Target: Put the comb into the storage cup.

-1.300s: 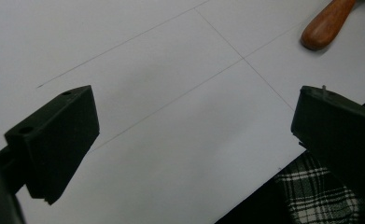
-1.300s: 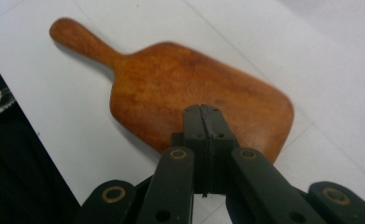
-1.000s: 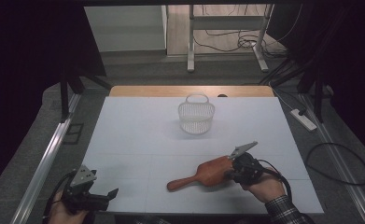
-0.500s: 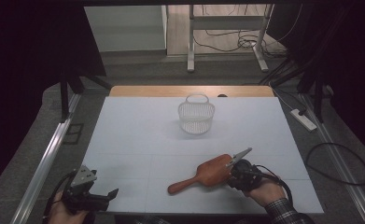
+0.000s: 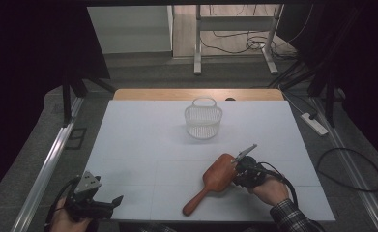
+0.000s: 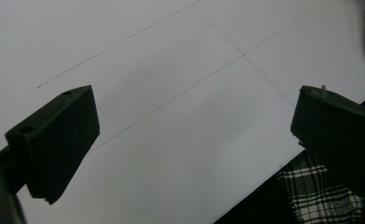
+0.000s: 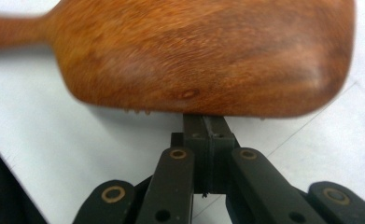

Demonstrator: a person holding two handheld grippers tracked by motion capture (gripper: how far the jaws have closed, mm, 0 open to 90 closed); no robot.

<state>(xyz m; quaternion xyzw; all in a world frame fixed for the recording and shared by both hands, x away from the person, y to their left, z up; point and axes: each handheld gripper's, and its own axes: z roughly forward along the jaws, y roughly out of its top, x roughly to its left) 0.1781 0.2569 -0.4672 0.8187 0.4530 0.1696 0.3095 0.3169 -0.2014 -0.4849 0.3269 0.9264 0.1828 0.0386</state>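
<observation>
White counter [image 5: 143, 145] with thin grid lines fills my working area, a wooden edge at its far side and dark floor with cables beyond.

From the right gripper view I see my right fingers [image 7: 207, 135] pressed flat together, nothing between them, their tips right at the near edge of the wooden brush [image 7: 203, 56]. I cannot tell for certain whether the tips touch the wood or stop just short of it. The brush head sits straight ahead of those fingers, back side up, with a few short bristles peeking out underneath its edge; the handle runs off to the left in that view.

In the high view the right gripper [image 5: 239, 166] sits low over the counter in my right hand [image 5: 268, 188], with the brush [image 5: 210, 181] just to the left of the fingers, its head next to them and its handle slanting away toward the near edge of the counter.

My left fingers [image 6: 54, 135] stand wide apart with nothing between them, bare counter ahead of them and a strip of checked sleeve [image 6: 320, 196] at the lower right of that view. In the high view the left gripper [image 5: 116, 200] rests at the near left corner, well apart from the brush.

Farther out, beyond the right fingers toward the far side, a white mesh basket [image 5: 203, 120] with a loop handle stands upright, well apart from the brush and both grippers.
</observation>
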